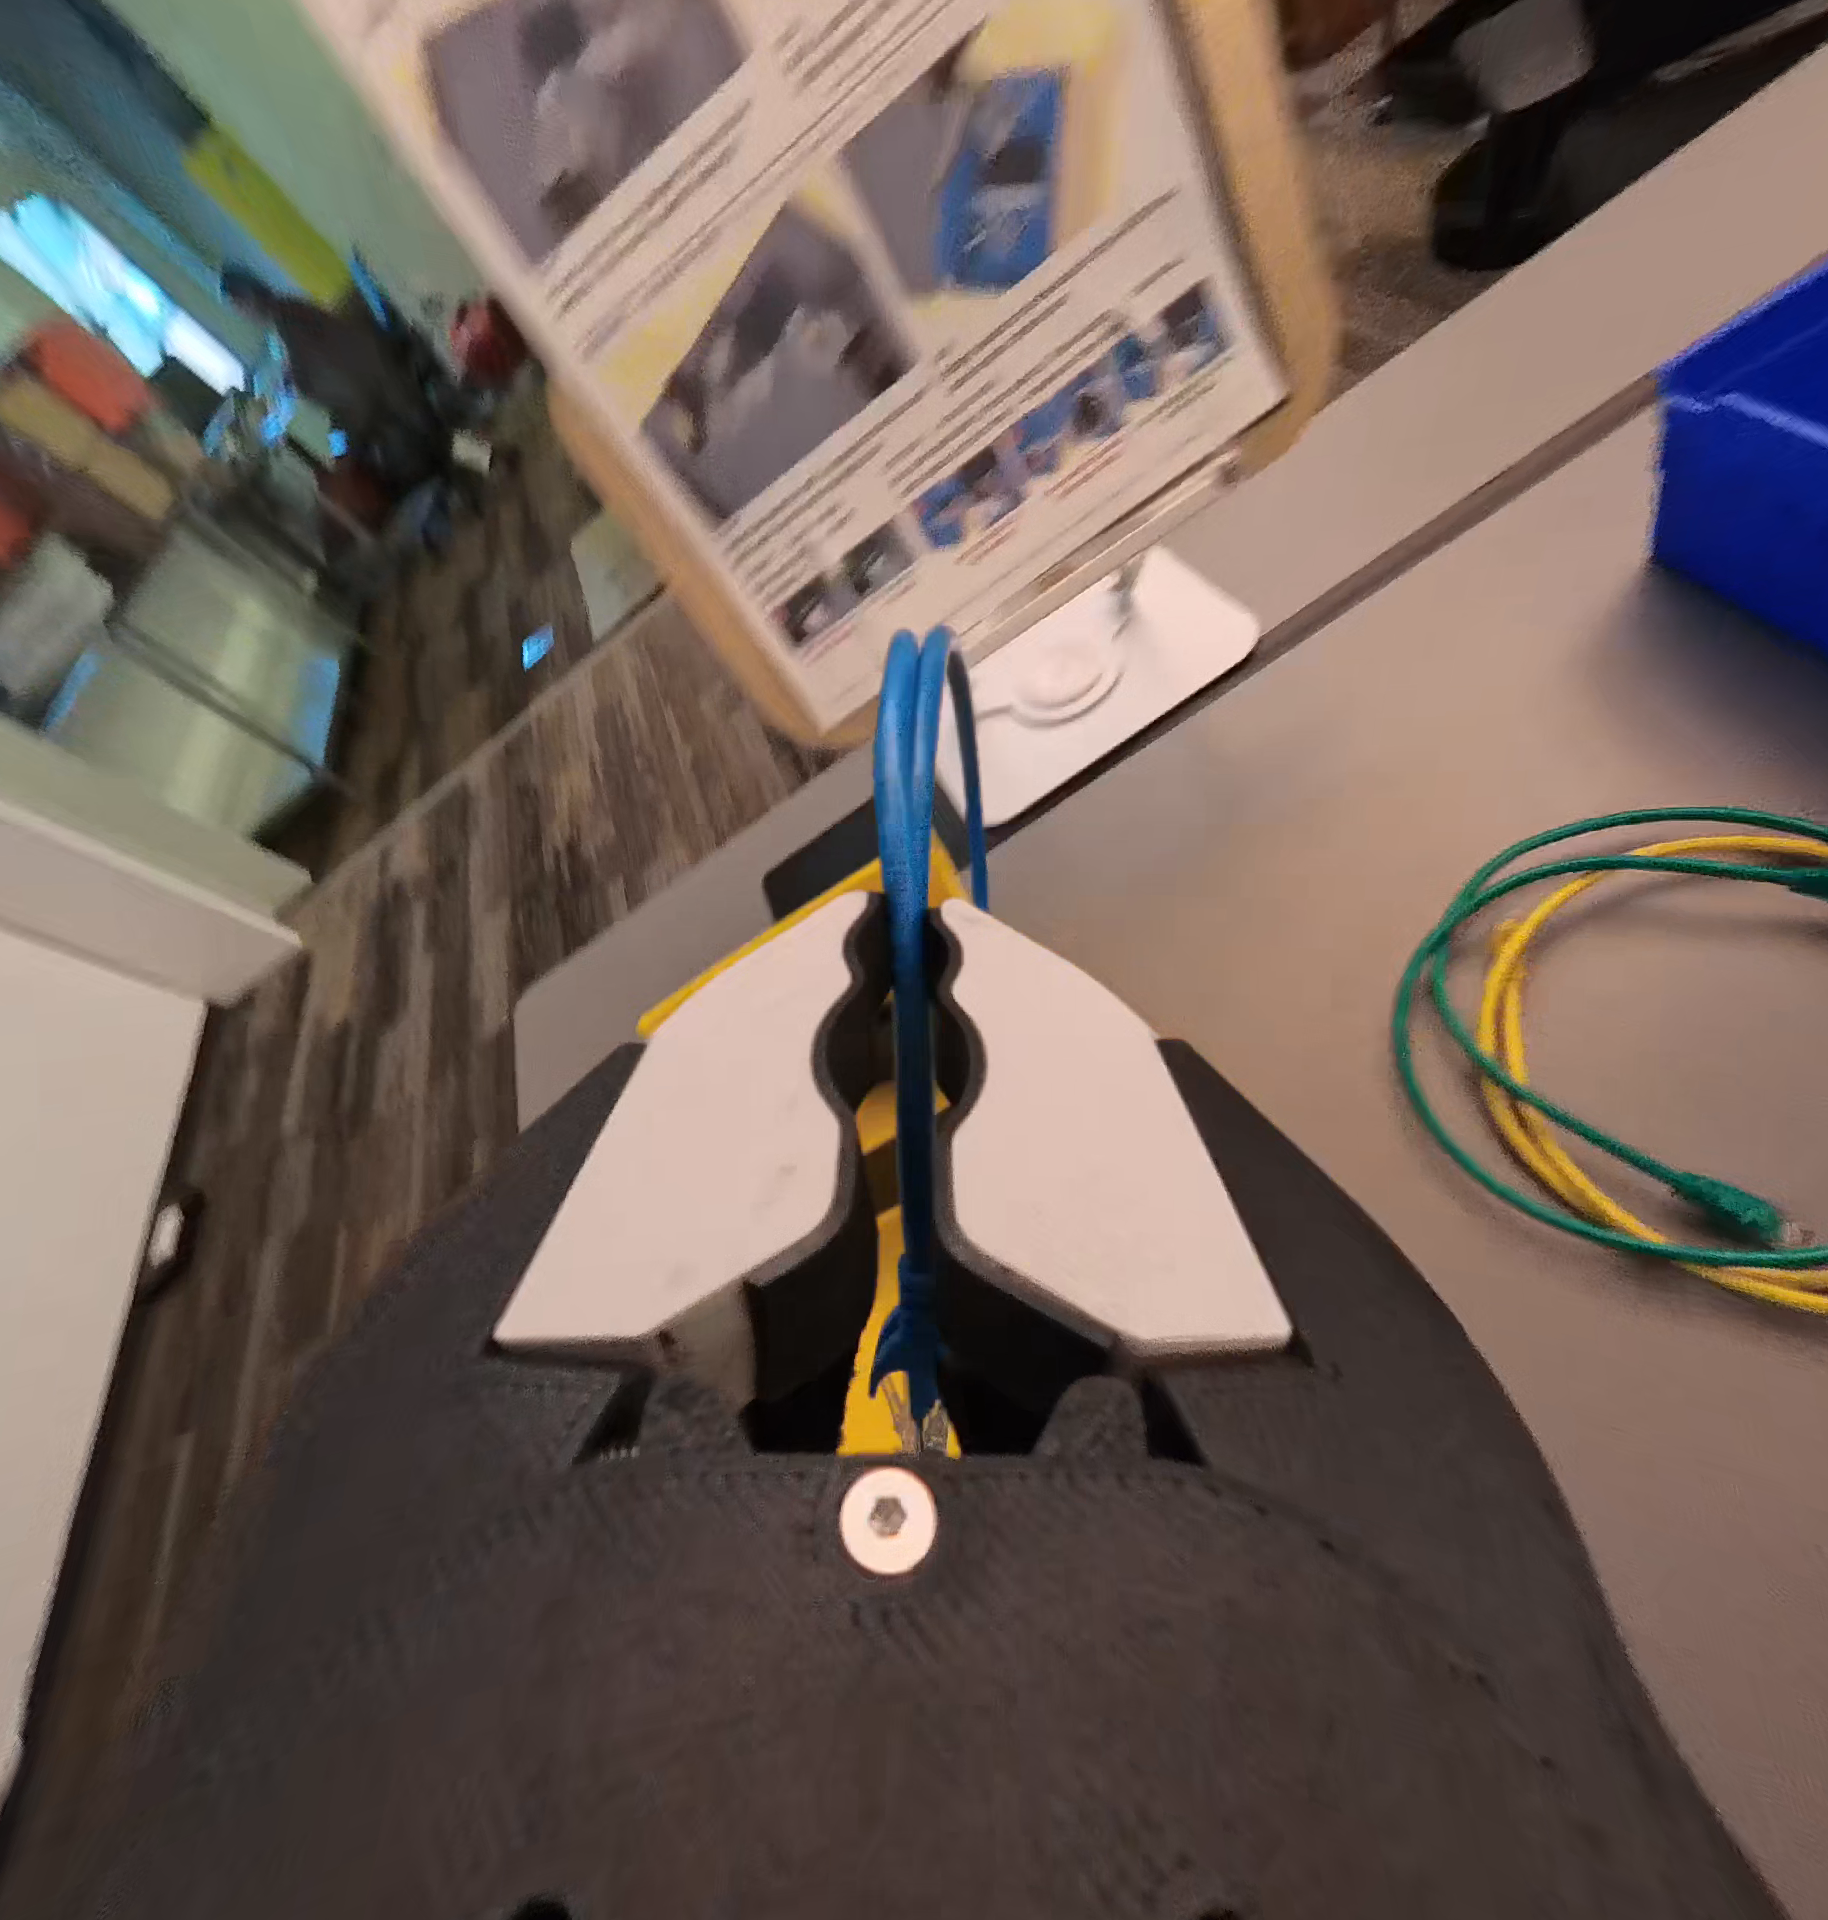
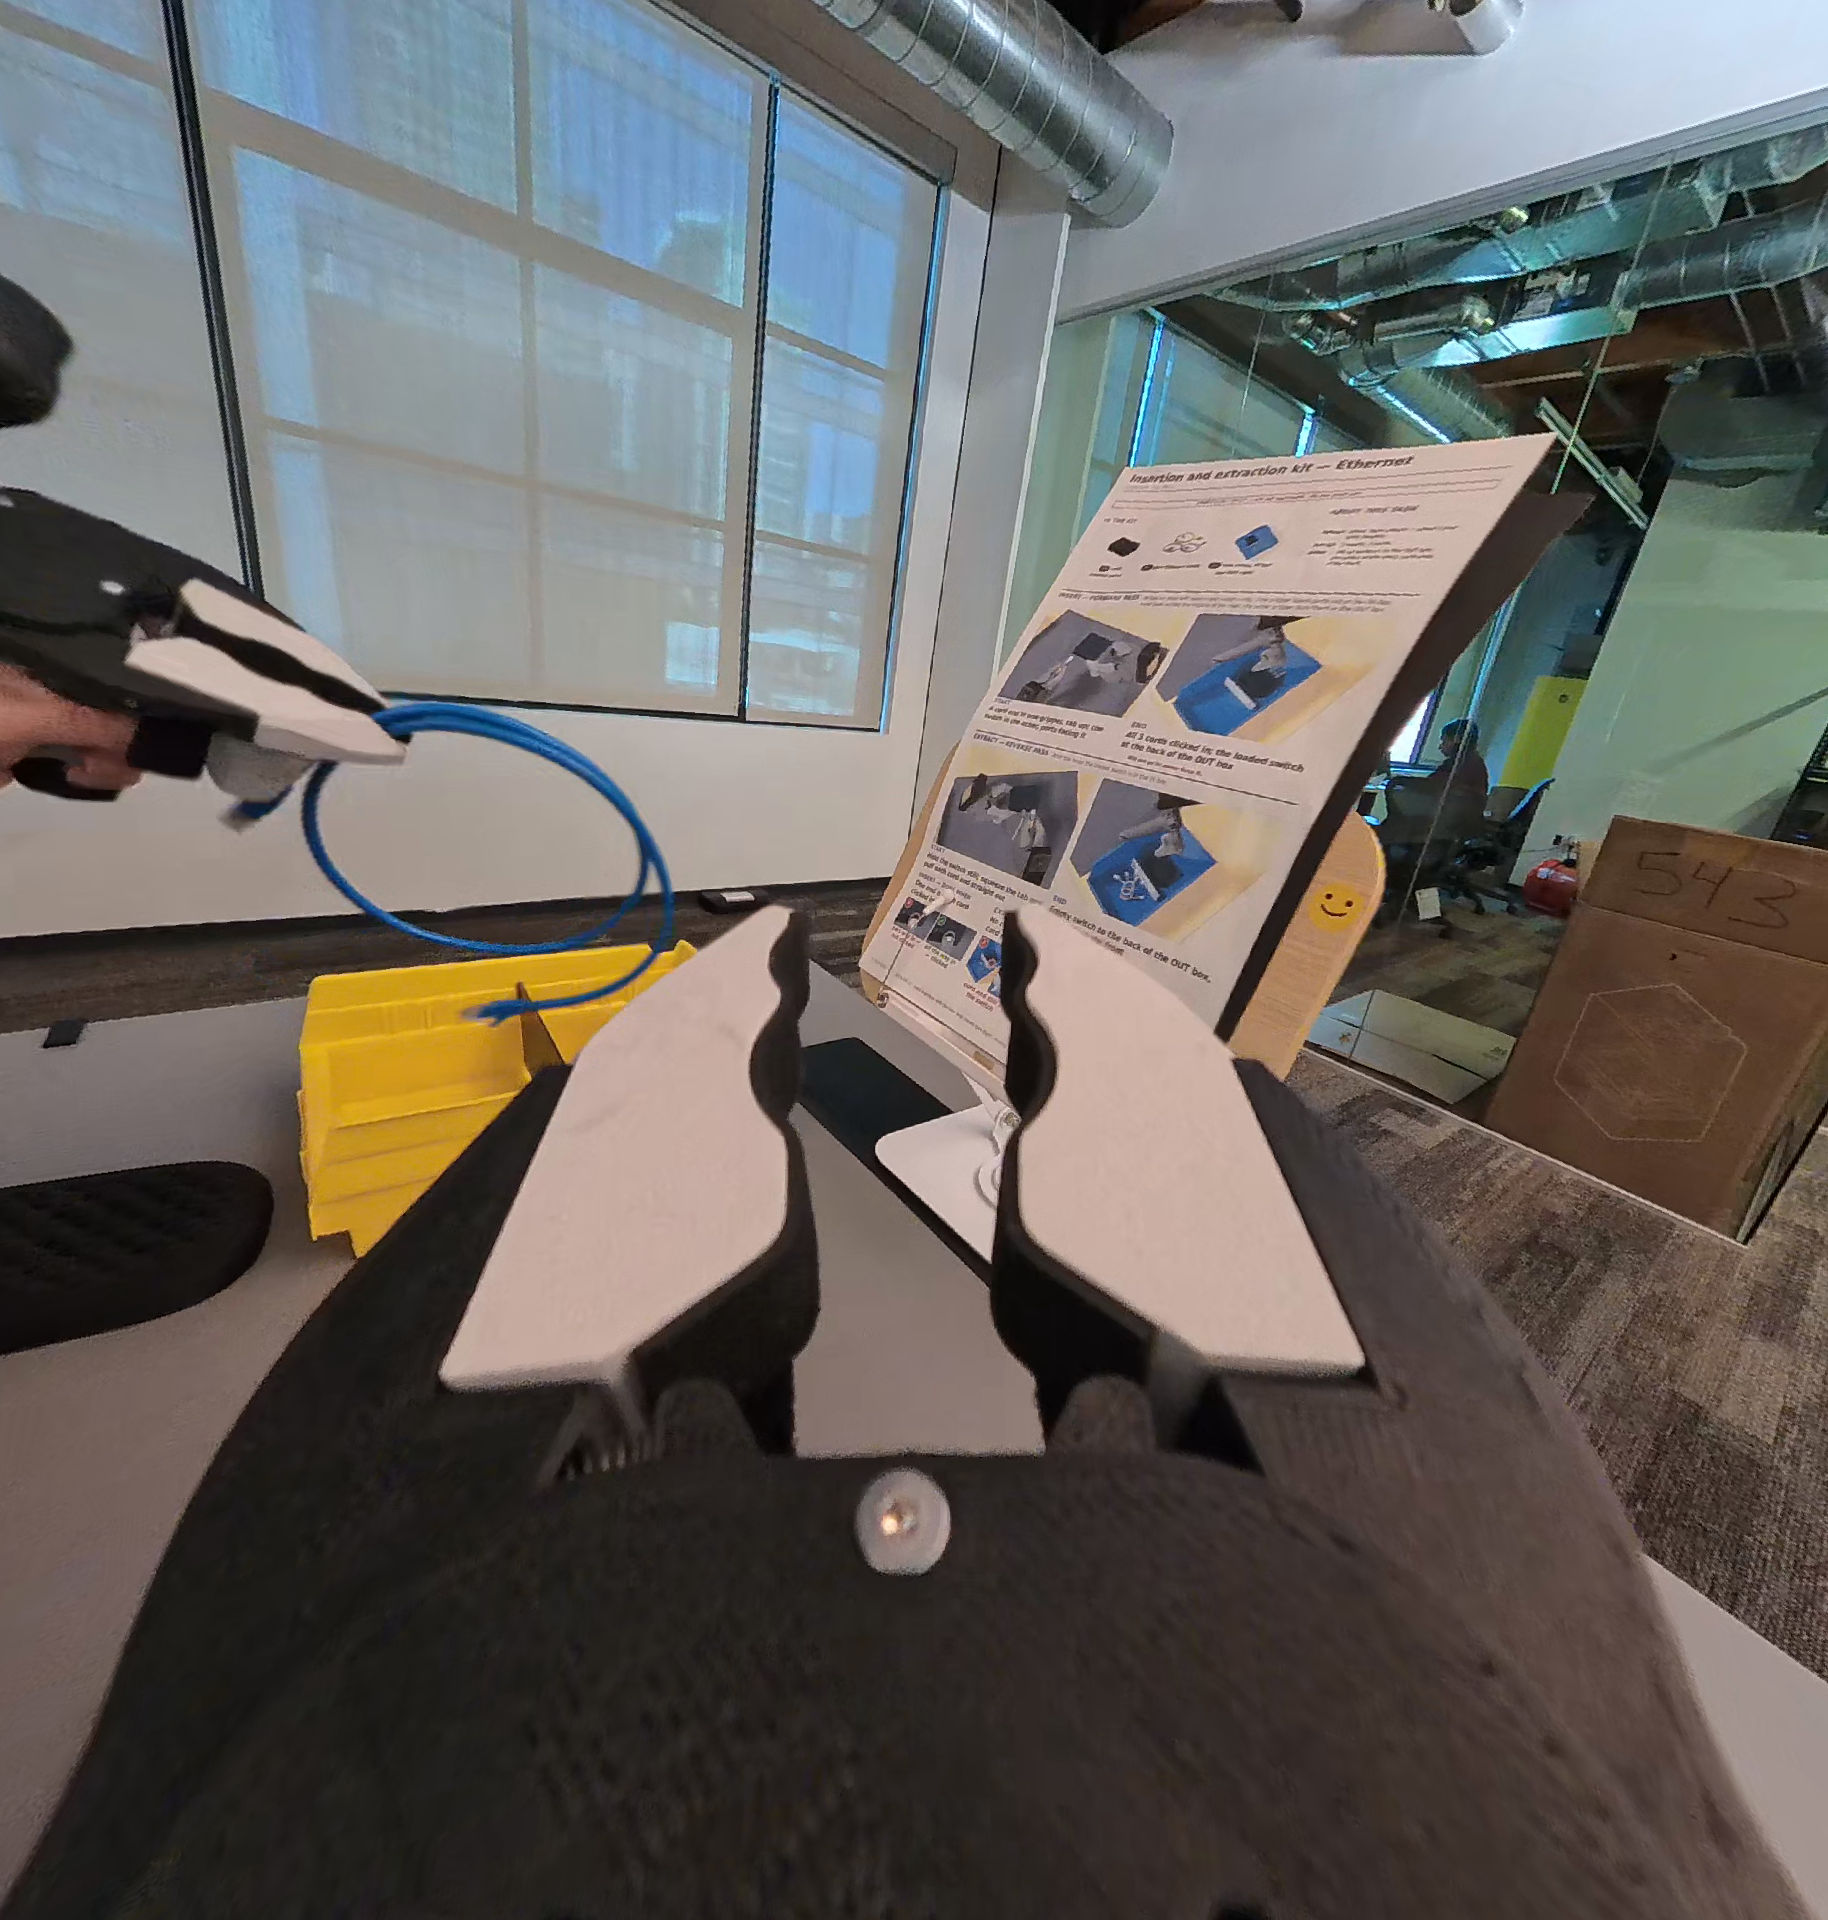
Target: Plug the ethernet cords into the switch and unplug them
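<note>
Carrying the coiled blue cord (image 1: 905,935) clamped in the left tongs (image 1: 907,914) above the yellow bin (image 2: 422,1081), the right tongs (image 2: 905,935) stood apart and empty, so a plug probably needed regripping next.

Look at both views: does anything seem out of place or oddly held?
Yes. The left tongs pinch the blue cord mid-loop, so its plugs dangle free above the yellow bin. No switch is identifiable. The right tongs are open and empty.
</note>
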`<act>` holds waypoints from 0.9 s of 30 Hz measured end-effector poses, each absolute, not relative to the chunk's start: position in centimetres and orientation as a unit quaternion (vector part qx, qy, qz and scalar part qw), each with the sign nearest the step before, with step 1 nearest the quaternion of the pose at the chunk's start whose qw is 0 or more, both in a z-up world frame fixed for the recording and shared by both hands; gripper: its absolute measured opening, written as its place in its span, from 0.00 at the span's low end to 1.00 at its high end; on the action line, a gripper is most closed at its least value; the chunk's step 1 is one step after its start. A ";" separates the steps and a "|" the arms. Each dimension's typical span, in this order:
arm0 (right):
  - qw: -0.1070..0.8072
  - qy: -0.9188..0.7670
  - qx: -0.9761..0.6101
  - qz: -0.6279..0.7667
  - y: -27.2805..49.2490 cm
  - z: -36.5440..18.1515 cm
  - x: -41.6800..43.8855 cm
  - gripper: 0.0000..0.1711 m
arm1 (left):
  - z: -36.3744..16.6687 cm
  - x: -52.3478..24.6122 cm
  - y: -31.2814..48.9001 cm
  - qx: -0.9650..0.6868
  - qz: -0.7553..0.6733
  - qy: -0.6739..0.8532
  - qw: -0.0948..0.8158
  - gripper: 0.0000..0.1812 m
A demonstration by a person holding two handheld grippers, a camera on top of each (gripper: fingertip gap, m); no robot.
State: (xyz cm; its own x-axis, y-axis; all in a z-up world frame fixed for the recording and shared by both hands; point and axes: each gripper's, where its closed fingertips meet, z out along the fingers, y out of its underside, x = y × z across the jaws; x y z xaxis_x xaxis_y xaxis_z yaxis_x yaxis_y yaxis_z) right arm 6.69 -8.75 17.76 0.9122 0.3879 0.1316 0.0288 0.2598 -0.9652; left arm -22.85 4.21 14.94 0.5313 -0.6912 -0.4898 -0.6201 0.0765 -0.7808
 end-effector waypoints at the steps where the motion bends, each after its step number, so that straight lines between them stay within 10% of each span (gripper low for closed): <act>1: 0.773 -0.176 -0.598 0.115 -8.7 17.7 6.6 0.21 | 14.2 -20.7 2.8 -0.660 -0.025 0.504 0.556 0.03; 12: 0.758 -0.191 -0.613 0.118 -8.6 17.0 6.2 0.21 | -11.4 -9.9 -10.8 -0.601 -0.038 0.698 0.387 0.13; 19: 0.755 -0.185 -0.619 0.112 -8.3 16.7 6.7 0.21 | -3.6 -10.2 -9.5 -0.623 -0.250 0.638 0.378 0.27; 24: 0.752 -0.180 -0.624 0.111 -7.8 16.4 6.8 0.21 | 6.0 -16.5 5.4 -0.590 -0.124 0.598 0.529 0.26; 27: 0.744 -0.183 -0.633 0.107 -7.1 15.8 6.5 0.21 | 3.7 -20.0 12.8 -0.652 -0.077 0.607 0.449 0.35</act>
